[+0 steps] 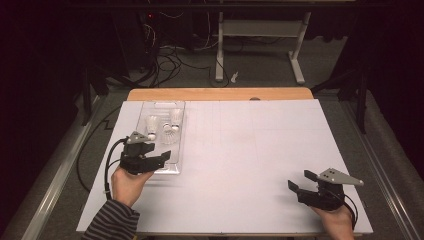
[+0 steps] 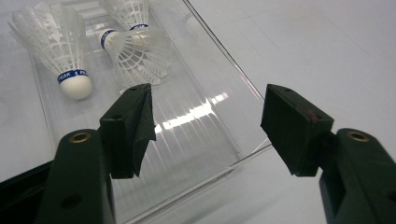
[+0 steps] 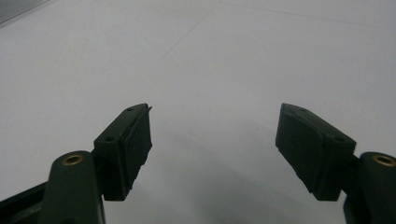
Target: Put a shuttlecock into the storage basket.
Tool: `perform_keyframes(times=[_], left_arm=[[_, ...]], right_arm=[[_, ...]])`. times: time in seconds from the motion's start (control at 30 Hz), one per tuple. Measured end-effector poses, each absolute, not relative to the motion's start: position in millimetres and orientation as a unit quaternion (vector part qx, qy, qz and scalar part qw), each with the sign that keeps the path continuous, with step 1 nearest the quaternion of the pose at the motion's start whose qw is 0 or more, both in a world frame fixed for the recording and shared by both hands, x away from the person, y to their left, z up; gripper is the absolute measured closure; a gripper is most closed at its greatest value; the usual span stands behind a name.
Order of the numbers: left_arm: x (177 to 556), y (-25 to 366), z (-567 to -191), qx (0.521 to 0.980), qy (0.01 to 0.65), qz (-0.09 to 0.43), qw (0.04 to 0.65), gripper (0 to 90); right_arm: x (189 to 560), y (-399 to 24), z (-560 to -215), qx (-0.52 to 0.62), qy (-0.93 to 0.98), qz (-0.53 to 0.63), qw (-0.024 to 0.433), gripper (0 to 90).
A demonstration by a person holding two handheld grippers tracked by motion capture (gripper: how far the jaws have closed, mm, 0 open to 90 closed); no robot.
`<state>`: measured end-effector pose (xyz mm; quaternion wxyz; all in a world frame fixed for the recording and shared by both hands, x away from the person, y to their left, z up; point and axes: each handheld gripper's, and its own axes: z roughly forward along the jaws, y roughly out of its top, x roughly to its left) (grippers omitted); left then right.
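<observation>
From above, my left gripper (image 1: 167,156) hangs over the near end of the clear tray (image 1: 145,111), my right gripper (image 1: 299,180) well apart on the white sheet (image 1: 250,150). Along my left jaws — spread, empty — three shuttlecocks (image 2: 65,56) lie beyond my fingertips in the tray. My right jaws — spread over bare sheet.

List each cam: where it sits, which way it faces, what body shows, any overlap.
High view: above the person's side, looking forward and down on the table; both hands, a striped sleeve, left gripper and right gripper show.
Left gripper view: rides the left gripper, looking along its open fingers at the tray and shuttlecocks.
Right gripper view: rides the right gripper, looking past open fingers at bare table.
Shared: high and left gripper views both show tray and shuttlecocks.
</observation>
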<state>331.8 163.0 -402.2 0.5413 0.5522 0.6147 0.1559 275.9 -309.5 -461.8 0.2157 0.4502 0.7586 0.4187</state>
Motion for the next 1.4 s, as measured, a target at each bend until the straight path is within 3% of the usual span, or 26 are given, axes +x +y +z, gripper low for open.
perform_keyframes(times=[1.4], left_arm=[[306,174,-409,0.53,0.606,0.152,0.573,32.4]], right_arm=[[276,-309,-462,0.45,0.759,0.418,0.215,27.4]])
